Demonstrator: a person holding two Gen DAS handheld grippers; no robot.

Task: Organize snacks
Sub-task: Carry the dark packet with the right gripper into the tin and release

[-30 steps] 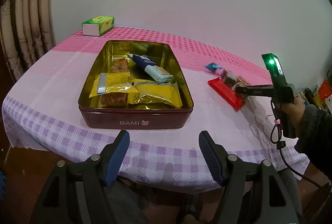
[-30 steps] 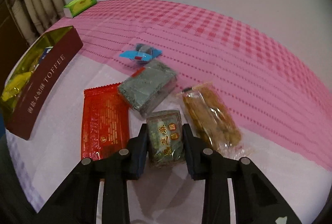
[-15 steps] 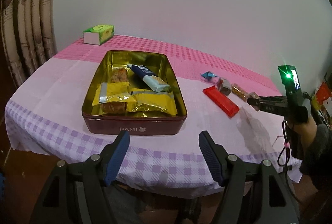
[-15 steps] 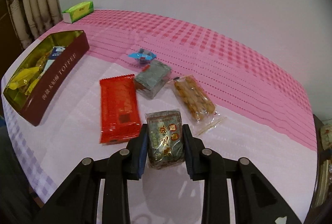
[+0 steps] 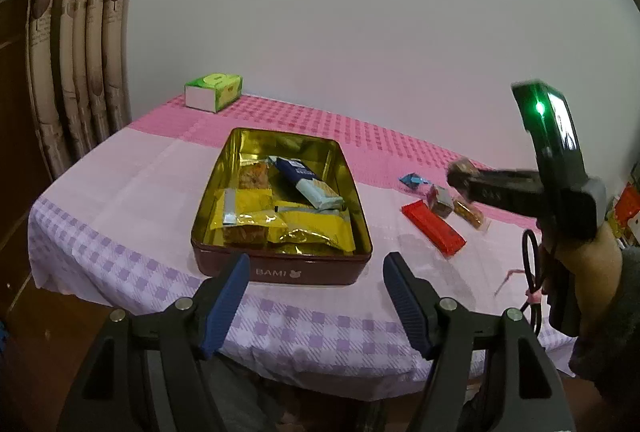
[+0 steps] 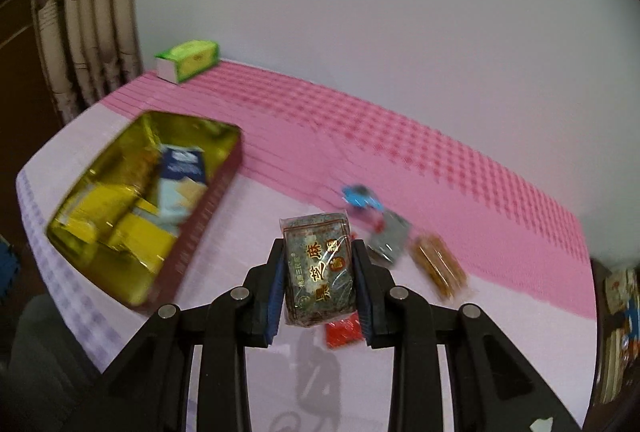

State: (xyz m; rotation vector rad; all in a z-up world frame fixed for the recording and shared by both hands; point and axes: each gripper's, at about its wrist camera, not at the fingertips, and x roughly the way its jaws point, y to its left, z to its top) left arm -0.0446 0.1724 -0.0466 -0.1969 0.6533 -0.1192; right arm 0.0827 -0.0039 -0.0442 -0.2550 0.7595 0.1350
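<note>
My right gripper (image 6: 319, 286) is shut on a dark green sesame snack packet (image 6: 320, 264) and holds it in the air above the table, right of the tin. It also shows in the left wrist view (image 5: 460, 173). The maroon tin (image 5: 280, 274) with a gold inside holds several yellow and blue packets (image 5: 308, 183). It also shows in the right wrist view (image 6: 196, 228). My left gripper (image 5: 314, 298) is open and empty, in front of the tin's near wall. A red packet (image 5: 434, 228), a grey packet (image 6: 390, 238), a blue candy (image 6: 360, 195) and a brown bar (image 6: 440, 268) lie on the tablecloth.
A green tissue box (image 5: 214, 91) stands at the table's far left corner, by the curtain (image 5: 76, 71). The white wall runs behind the table. The table's front edge (image 5: 280, 352) lies just below my left gripper. Packaged goods (image 6: 620, 312) sit off the table at the right.
My right gripper has lifted the green packet off the table and swung left toward the tin. The left gripper has drawn back and risen a little, staying open.
</note>
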